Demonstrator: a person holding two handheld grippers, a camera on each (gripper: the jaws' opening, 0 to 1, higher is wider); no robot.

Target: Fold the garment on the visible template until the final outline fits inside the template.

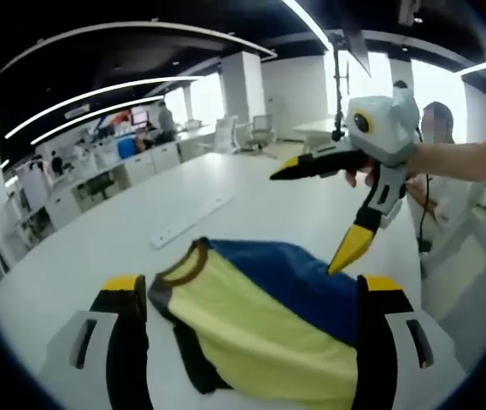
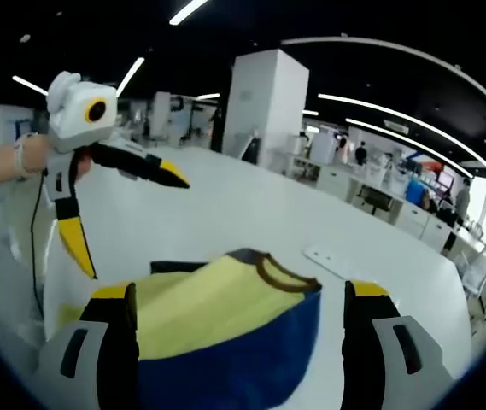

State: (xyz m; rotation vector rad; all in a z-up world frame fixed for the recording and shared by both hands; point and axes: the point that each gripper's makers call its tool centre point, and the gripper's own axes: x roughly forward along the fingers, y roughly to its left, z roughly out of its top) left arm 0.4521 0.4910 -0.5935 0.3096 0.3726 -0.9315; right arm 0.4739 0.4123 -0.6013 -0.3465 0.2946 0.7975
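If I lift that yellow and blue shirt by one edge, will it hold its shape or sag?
The yellow and blue cloth shirt with a brown collar would probably sag: it already lies in soft folds. It looks thin, so likely light. On the smooth white table it may slide when pushed.

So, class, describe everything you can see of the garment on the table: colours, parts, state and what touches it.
The garment is a soft knit-looking top in pale yellow and deep blue, with a dark brown ribbed collar and dark trim at one edge. It lies loosely bunched, not flat, on the white table, between each view's own jaws. In the left gripper view, the right gripper, open, has one yellow tip at its blue part; contact is unclear.
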